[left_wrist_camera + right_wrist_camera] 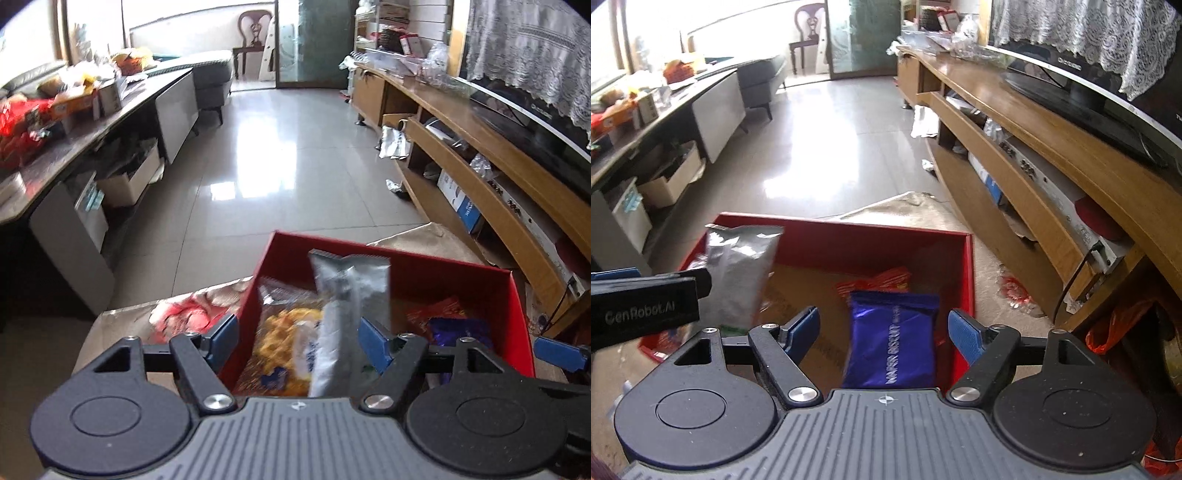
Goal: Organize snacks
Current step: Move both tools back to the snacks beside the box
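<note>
An open red box (406,258) (849,221) sits on a gold sheet. My left gripper (295,328) hangs over its left part, open. A silver packet (343,314) (738,273) stands upright between its fingers, close to the right pad and clear of the left one. Beside the packet in the box lies a yellow snack bag (280,332). Over the box's right part is my right gripper (882,319), open, with a purple wafer packet (892,339) (458,328) lying loose between its fingers and a gap on each side. A red wrapper (882,280) lies behind it.
A wooden TV cabinet (480,155) (1034,122) with a television runs along the right. A low dark table (110,122) at the left carries several snack bags. Shiny tiled floor (258,147) stretches beyond the box. An orange bag (1115,328) lies at the cabinet's foot.
</note>
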Motion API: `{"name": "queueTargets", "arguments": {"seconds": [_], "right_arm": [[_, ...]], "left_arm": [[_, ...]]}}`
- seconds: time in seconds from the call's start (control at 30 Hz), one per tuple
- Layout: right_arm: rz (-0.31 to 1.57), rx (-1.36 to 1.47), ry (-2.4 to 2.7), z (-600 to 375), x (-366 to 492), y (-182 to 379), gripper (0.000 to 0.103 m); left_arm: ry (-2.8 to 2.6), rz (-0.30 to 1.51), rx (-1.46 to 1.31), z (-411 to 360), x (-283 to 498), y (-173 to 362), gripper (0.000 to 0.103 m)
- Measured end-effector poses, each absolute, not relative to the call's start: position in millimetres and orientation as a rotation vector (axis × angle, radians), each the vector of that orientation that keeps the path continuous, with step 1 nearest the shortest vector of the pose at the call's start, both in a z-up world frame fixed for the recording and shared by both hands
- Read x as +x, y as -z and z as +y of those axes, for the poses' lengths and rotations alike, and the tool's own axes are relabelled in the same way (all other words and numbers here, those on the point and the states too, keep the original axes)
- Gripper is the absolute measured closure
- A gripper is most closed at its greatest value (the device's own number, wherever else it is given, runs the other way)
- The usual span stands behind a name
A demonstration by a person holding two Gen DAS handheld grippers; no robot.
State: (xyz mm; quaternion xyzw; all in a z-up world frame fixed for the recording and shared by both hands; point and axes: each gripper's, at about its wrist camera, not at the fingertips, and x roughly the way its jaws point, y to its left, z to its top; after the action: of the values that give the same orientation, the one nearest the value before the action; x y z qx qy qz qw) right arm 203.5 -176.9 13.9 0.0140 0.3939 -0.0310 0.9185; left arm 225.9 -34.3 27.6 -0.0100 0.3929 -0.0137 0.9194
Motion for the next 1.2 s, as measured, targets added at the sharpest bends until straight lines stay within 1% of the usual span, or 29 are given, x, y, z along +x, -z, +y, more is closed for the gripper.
{"name": "queueTargets", "arguments": {"seconds": [0.4,0.63,0.97,1.2], "right_arm": [[0.853,-0.069,-0.066,-129.4,168.2,-9.7,0.021],[0.920,-0.096,-0.166,-103.8,157.3,3.3,0.021],[0.991,-0.136,-0.242,-76.4,162.8,20.4,0.020],[1.007,-0.154,-0.252,-70.9,164.8,26.4,0.020]], "left_arm": [[-0.041,0.880,-0.080,30.0,186.6,-11.7,0.034],[-0.032,0.943,-0.087,58.7,170.8,6.6,0.034],[-0.028,1.070,-0.087,88.3,171.1,49.4,0.034],[-0.076,1.111,-0.171,102.6,189.7,68.0,0.034]]}}
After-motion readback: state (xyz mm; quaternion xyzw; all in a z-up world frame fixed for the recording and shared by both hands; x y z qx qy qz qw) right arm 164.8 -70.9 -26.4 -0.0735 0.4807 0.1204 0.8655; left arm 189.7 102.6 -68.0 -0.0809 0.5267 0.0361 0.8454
